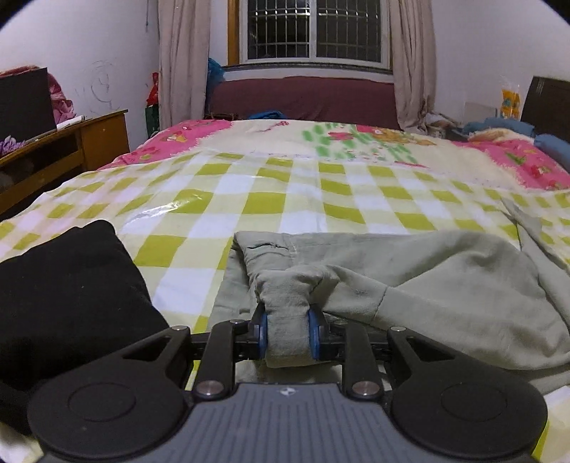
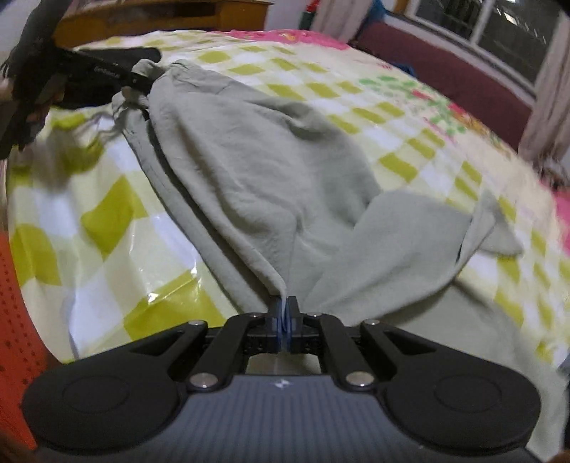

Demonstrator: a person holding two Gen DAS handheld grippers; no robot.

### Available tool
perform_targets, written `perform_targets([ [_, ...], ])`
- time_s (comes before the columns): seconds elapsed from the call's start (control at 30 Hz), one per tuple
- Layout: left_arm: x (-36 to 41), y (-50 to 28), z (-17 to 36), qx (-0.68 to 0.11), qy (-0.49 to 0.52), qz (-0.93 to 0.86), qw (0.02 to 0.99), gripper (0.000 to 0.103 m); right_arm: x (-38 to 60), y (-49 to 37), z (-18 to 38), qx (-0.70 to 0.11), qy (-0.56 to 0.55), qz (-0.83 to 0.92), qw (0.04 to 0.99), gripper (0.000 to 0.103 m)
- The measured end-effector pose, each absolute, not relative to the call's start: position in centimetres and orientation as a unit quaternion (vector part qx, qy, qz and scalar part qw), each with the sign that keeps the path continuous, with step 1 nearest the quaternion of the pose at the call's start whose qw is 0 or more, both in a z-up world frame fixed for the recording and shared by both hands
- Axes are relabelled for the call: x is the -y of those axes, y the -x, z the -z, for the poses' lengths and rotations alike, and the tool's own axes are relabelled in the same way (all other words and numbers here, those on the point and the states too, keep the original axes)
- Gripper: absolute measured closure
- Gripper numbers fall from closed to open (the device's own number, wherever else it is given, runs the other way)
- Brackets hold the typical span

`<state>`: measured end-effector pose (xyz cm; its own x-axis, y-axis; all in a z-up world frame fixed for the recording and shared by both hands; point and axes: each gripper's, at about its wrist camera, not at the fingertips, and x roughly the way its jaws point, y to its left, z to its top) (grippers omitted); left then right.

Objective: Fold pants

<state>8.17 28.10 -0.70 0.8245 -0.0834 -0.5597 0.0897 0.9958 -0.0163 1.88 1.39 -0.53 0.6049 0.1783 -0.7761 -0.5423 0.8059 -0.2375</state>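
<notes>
Pale green pants (image 2: 256, 171) lie on the checked sheet (image 2: 117, 210); the left gripper (image 1: 288, 326) is clamped on a thick bunched roll, the right gripper (image 2: 284, 317) nearly together on a thin edge. That thin pinch may slip if tension rises. The loose leg beyond the right gripper may crease under the fold.

A bed (image 1: 270, 199) carries a green-and-white checked sheet (image 1: 249, 185), with a pink floral blanket (image 1: 356, 142) toward its far edge. A black garment (image 1: 71, 285) lies at the near left corner. A wooden desk (image 1: 71, 142) stands beside the left edge; a barred window (image 1: 313, 32) and curtains (image 1: 181, 60) are beyond.
</notes>
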Motion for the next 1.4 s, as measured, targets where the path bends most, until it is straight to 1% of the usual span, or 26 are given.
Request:
perform_targets([
  [0.13, -29.3, -8.4, 0.7, -0.284, 0.007, 0.041, 0.958, 0.065, -2.3, -2.5, 0.9, -0.393, 0.252, -0.211, 0.859, 0.097],
  [0.23, -30.1, -9.0, 0.1, -0.278, 0.015, 0.038, 0.96, 0.065, -3.3, -2.3, 1.1, -0.393, 0.251, -0.217, 0.857, 0.1],
  [0.33, -30.7, -8.7, -1.7, -0.245, 0.003, 0.042, 0.969, 0.065, -4.1, -1.9, -0.1, -0.379, 0.247, -0.22, 0.864, 0.101],
  [0.37, -31.0, -8.4, -2.1, -0.236, 0.001, 0.046, 0.971, 0.064, -4.4, -1.8, -0.5, -0.371, 0.249, -0.223, 0.866, 0.101],
  [0.4, -31.1, -8.1, -2.2, -0.234, -0.009, 0.047, 0.971, 0.061, -4.7, -1.5, -0.7, -0.362, 0.258, -0.225, 0.867, 0.101],
  [0.43, -31.3, -7.7, -2.0, -0.233, -0.02, 0.041, 0.971, 0.06, -5.0, -1.3, -0.7, -0.353, 0.27, -0.225, 0.867, 0.101],
  [0.5, -31.8, -7.2, -0.4, -0.258, -0.041, 0.02, 0.965, 0.053, -5.6, -1.0, 0.2, -0.359, 0.28, -0.234, 0.859, 0.097],
  [0.57, -32.4, -6.7, 1.2, -0.289, -0.045, 0.005, 0.956, 0.053, -6.0, -1.0, 1.5, -0.384, 0.271, -0.246, 0.848, 0.097],
  [0.7, -32.7, -4.3, 1.4, -0.293, -0.044, -0.014, 0.955, 0.045, -6.2, -0.5, 2.4, -0.384, 0.275, -0.25, 0.845, 0.094],
  [0.73, -32.8, -3.9, 1.3, -0.29, -0.045, -0.021, 0.956, 0.044, -6.1, -0.5, 2.2, -0.384, 0.27, -0.25, 0.847, 0.091],
  [0.8, -33.1, -3.4, 1.0, -0.288, -0.045, -0.033, 0.956, 0.043, -5.7, -0.8, 2.1, -0.389, 0.263, -0.248, 0.847, 0.089],
  [0.9, -33.4, -3.2, 0.7, -0.3, -0.027, -0.036, 0.953, 0.043, -5.4, -1.0, 2.1, -0.392, 0.257, -0.248, 0.848, 0.089],
  [1.0, -33.1, -1.9, 0.3, -0.296, -0.013, -0.02, 0.955, 0.043, -5.5, -0.3, 1.5, -0.387, 0.254, -0.247, 0.851, 0.089],
  [1.07, -32.5, -1.0, -0.1, -0.286, -0.025, -0.008, 0.958, 0.042, -5.5, 0.0, 0.7, -0.378, 0.253, -0.247, 0.855, 0.089],
  [1.13, -31.4, -0.8, -0.1, -0.277, -0.071, -0.008, 0.958, 0.042, -5.9, -0.2, 0.0, -0.368, 0.253, -0.252, 0.859, 0.088],
  [1.17, -30.6, -1.0, 0.3, -0.273, -0.116, -0.01, 0.955, 0.042, -6.4, -0.4, -0.2, -0.363, 0.257, -0.258, 0.858, 0.087],
  [1.23, -29.3, -1.8, 0.8, -0.266, -0.184, -0.006, 0.946, 0.042, -7.8, -0.8, -0.3, -0.349, 0.27, -0.271, 0.856, 0.076],
  [1.4, -28.1, -3.5, 0.5, -0.246, -0.272, 0.042, 0.929, 0.042, -12.2, -1.5, 0.7, -0.315, 0.312, -0.321, 0.837, 0.062],
])
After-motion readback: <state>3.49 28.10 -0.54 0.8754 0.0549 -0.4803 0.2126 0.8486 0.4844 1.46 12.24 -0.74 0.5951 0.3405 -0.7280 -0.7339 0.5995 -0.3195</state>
